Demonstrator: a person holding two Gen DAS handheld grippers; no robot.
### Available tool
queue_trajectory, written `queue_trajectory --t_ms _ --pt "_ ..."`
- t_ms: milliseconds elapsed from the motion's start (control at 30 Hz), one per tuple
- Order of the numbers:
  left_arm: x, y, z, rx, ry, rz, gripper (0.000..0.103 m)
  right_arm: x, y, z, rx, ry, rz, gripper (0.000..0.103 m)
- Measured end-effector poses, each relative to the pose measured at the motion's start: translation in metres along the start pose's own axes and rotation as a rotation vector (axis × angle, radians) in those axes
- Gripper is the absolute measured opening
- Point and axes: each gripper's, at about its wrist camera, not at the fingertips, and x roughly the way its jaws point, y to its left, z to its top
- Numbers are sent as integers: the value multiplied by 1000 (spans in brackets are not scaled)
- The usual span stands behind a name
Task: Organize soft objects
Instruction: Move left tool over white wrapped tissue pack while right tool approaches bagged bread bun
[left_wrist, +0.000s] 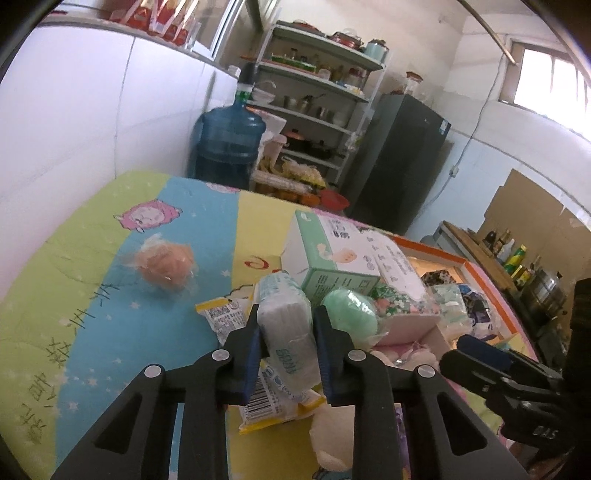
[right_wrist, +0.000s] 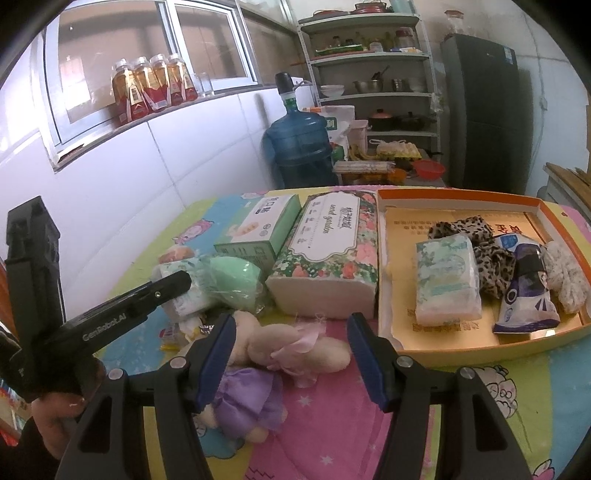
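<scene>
While tissues lie outside, orange box (right_wrist: 461, 197) holds tissue pack (right_wrist: 447, 280) and scrunchies (right_wrist: 480, 243).

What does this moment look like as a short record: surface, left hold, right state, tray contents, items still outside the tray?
surface: cartoon-print cloth
left gripper: jaws pressed on a small clear-wrapped pale tissue pack
right gripper: jaws open, empty, above a beige plush doll in a purple dress
tray: orange-rimmed cardboard box lid holding a green tissue pack, leopard-print fabric, purple-and-white packet
outside: mint-green round sponge, floral tissue block
</scene>
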Motion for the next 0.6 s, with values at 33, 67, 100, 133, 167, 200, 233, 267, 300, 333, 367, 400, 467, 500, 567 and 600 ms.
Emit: queue_trajectory --t_ms 33,67,100,133,167,200,233,267,300,333,367,400,467,500,567,600 --pt "-4 1 1 0 -8 -1 27 1 1 0 -3 1 4 62" --pt "-7 2 2 0 -18 -1 26 2 3 1 -6 2 8 62" --pt "-11 2 4 0 -28 -1 26 3 5 1 -11 4 14 62" --pt "-16 4 5 0 -39 1 26 4 7 2 -17 6 22 62" --pt "-20 5 6 -1 -50 4 26 6 11 3 -26 8 35 62" --pt "-23 6 6 -3 -56 5 26 6 15 4 -33 8 44 62" --pt "-28 8 7 -4 -68 10 26 8 18 5 -41 9 58 62" --pt "-32 10 8 -4 -78 16 26 9 22 6 -49 11 73 62" --pt "-35 12 9 -4 -85 20 26 10 27 7 -56 14 91 62" --pt "-40 14 9 -5 -95 26 26 12 31 9 -64 18 107 62" --pt "-43 17 10 -5 -103 30 26 13 34 9 -72 21 121 62" --pt "-48 19 11 -5 -117 39 26 15 38 11 -83 24 129 62" --pt "-55 24 12 -3 -136 52 26 20 47 13 -108 30 137 62" --pt "-59 26 12 -3 -149 60 26 23 52 14 -120 38 143 62" --pt "-63 30 14 -2 -157 63 26 30 56 16 -128 51 146 62" --pt "-63 32 14 -2 -156 63 26 34 58 17 -132 60 146 62"
